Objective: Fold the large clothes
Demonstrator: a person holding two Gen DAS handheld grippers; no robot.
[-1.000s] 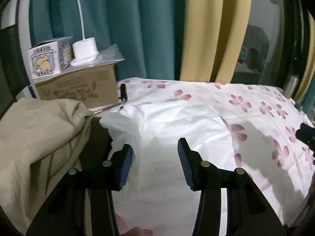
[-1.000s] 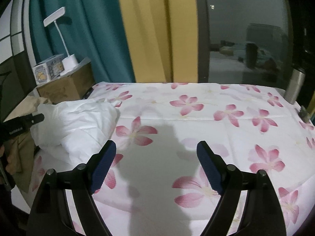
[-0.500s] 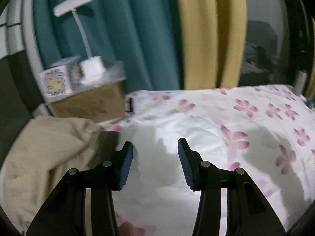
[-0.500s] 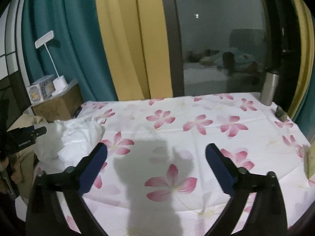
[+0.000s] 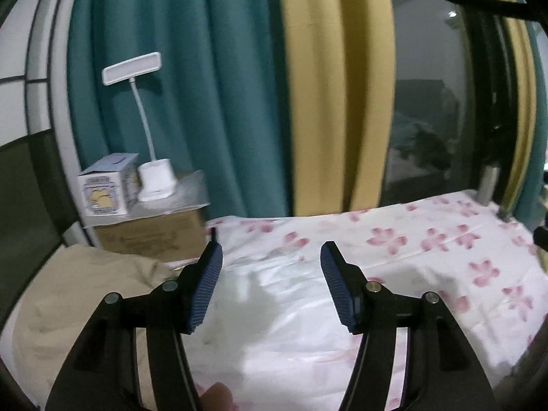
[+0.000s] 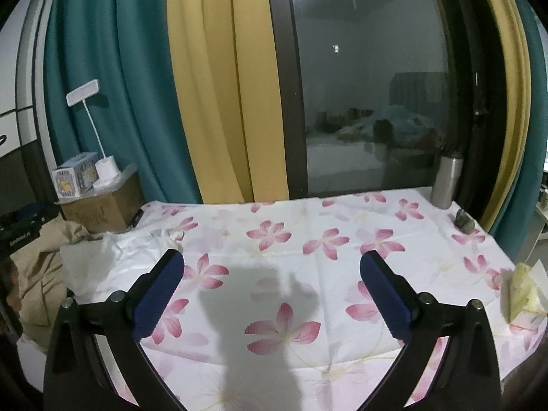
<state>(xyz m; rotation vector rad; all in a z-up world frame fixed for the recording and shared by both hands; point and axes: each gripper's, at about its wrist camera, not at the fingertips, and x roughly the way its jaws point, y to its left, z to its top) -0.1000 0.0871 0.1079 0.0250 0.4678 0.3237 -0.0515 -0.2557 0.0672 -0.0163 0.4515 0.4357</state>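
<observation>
The left gripper has nothing between its blue ribbed pads and its jaws are opening; the right gripper is spread wide and empty. Both hang above the flower-printed bed sheet, probably freed for a fresh grab. The crumpled white garment lies bunched near the bed's left edge, beside a beige cloth heap; crumpled as it is, no long axis shows.
</observation>
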